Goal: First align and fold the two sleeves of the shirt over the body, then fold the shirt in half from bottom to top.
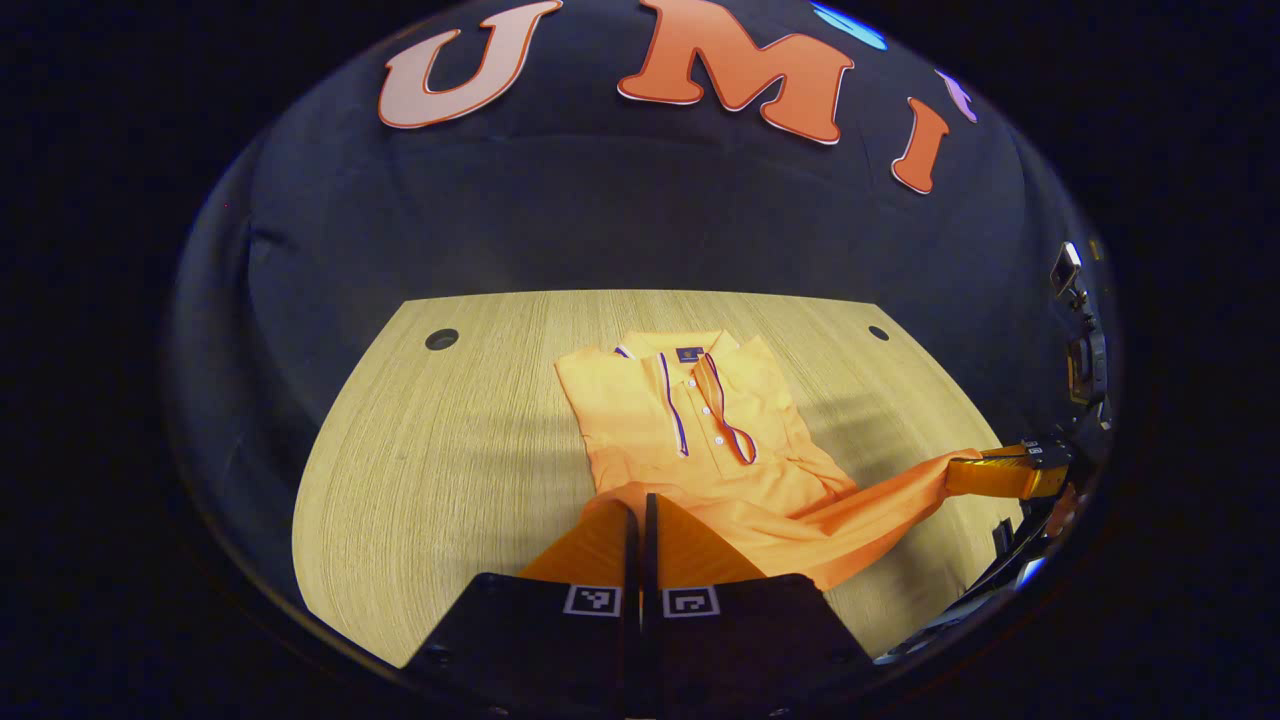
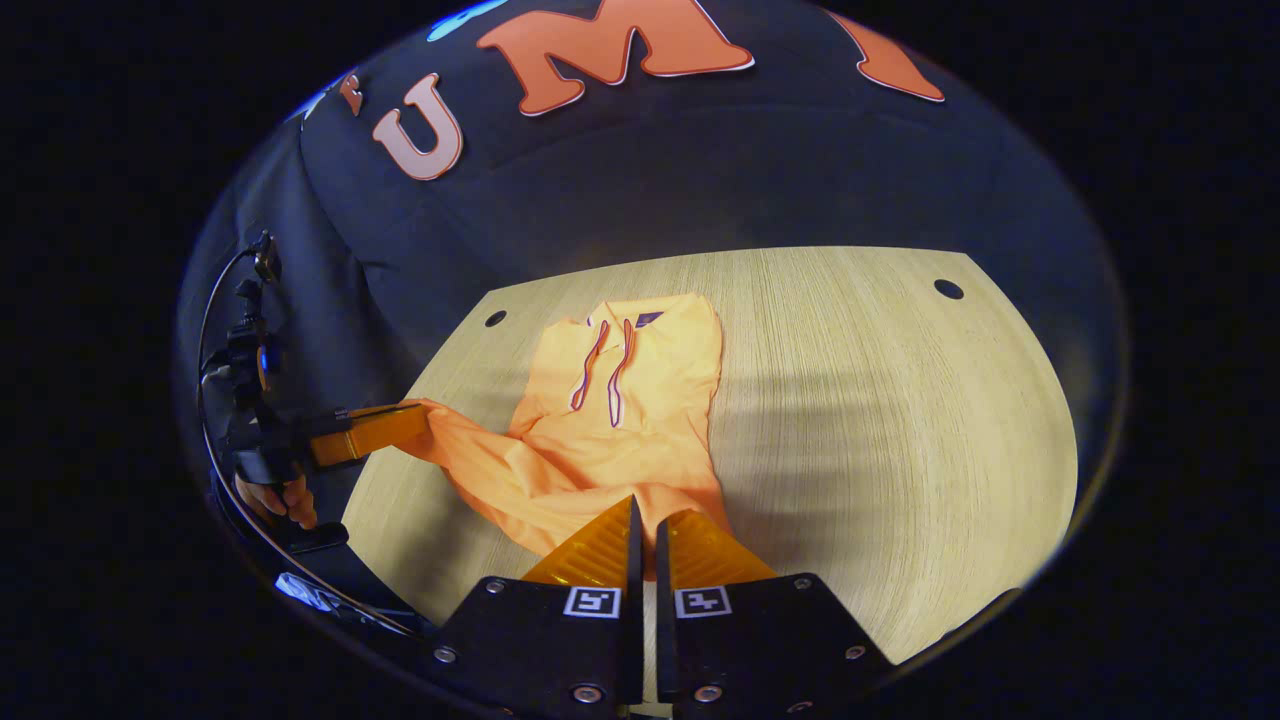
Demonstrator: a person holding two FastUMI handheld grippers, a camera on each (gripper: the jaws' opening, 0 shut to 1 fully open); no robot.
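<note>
I see the orange shirt [image 1: 690, 420] lying collar-far on the table [image 1: 450, 450], its sleeves folded in and its hem lifted. My left gripper [image 1: 641, 510] and right gripper [image 2: 645, 515] each have their jaws clamped on a hem corner.

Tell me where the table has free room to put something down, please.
Free: the wide table strip on the placket side of the shirt in the right gripper view, out to the hole; also the patch beside the shirt toward the other hole in the left gripper view. Crowded: the near edge, where each tool pinches the hem.
</note>
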